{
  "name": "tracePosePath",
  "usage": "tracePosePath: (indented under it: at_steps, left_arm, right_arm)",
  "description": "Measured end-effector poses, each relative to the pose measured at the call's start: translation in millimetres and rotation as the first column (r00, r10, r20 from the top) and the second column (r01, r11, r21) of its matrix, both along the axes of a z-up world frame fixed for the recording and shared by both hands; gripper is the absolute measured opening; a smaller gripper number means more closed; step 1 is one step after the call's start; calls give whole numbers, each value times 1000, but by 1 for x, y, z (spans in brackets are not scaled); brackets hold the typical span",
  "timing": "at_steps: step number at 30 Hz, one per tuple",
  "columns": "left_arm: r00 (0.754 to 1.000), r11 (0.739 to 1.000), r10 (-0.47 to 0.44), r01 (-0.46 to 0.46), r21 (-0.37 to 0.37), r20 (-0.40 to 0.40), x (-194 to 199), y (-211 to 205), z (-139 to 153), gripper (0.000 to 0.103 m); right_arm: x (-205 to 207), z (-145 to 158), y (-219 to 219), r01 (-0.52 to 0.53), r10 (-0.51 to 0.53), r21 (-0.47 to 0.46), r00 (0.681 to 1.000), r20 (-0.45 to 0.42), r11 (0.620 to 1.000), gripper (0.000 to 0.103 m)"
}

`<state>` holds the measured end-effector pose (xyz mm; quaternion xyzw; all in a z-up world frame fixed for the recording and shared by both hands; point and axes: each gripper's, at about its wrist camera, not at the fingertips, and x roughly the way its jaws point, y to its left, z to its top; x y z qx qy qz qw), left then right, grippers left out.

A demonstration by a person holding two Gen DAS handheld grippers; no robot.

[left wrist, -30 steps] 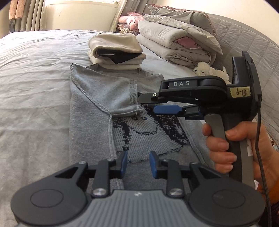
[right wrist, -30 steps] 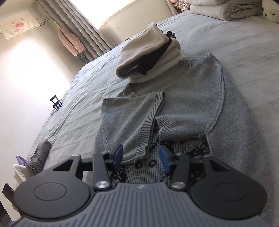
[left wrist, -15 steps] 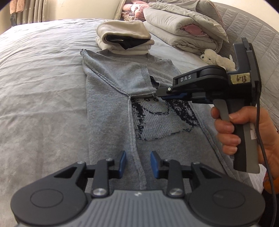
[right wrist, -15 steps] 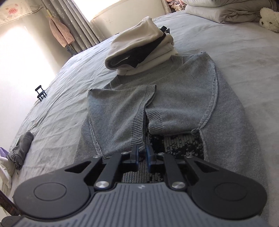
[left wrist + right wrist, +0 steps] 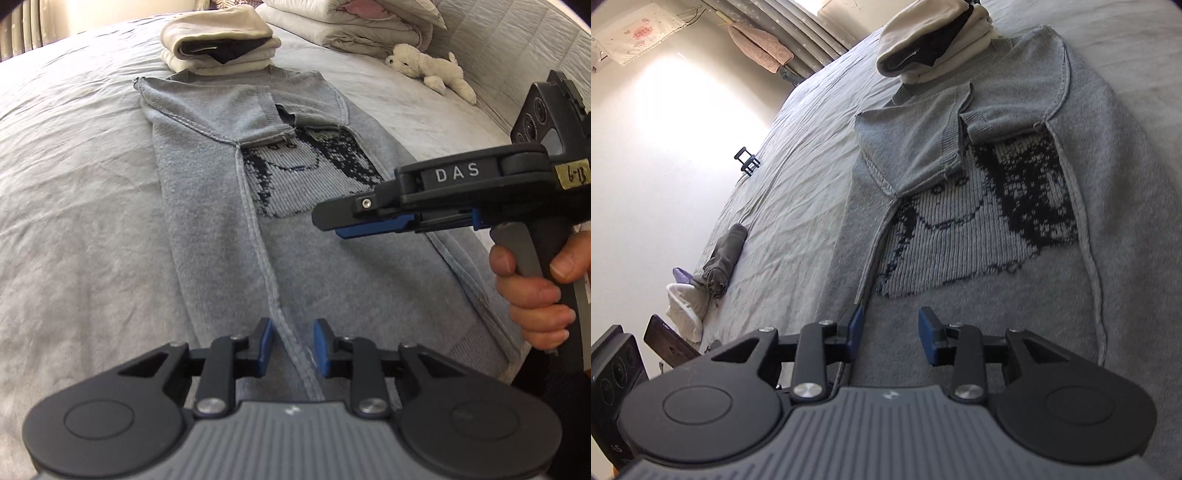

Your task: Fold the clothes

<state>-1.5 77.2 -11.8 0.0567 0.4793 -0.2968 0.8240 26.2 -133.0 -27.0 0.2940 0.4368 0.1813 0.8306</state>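
A grey knitted sweater [image 5: 303, 266] with a dark face pattern lies flat on the bed, both sleeves folded in across the chest; it also shows in the right wrist view [image 5: 979, 236]. My left gripper [image 5: 291, 347] is open and empty, low over the sweater's near part, straddling a raised seam. My right gripper [image 5: 892, 332] is open and empty above the sweater below the pattern; in the left wrist view it [image 5: 332, 225] hovers at the right, held by a hand.
A stack of folded cream and black clothes [image 5: 218, 40] sits just beyond the sweater's collar. Folded duvets [image 5: 362, 22] and a white plush toy [image 5: 428, 70] lie far right. A dark rolled cloth [image 5: 724, 254] and a small black clip [image 5: 746, 162] lie at the bed's left.
Both grippers have drawn back toward the sweater's near end. My right gripper, shut half a second ago at the sleeve cuff, has opened and is empty.
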Motion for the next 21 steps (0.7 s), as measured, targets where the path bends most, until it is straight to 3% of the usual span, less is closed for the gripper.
tracePosePath:
  at_steps: [5,10,13,17,21]
  left_arm:
    - [1000,1000,-20,20,23,-19,-22,2,1,24]
    - [998,999,24,-23,34,-51,-43,10,0,19]
    - [996,997,69,-67,24,-51,-55,18,4,9]
    - [983,982,167,-173,-81,-78,-58,36,16,4]
    - [974,958,196,-215,-187,-115,-58,36,30,4]
  right_arm:
    - [-35,-7,12,-36,37,35,999,-30,999,38]
    - [-62,-10,8,-39,42,89,998,-40,995,38]
    - [-74,-11,3,-37,44,141,998,-42,989,38]
    - [-86,-12,-2,-31,41,202,998,-45,979,38]
    - [-94,-7,-6,-21,27,218,999,-28,976,38]
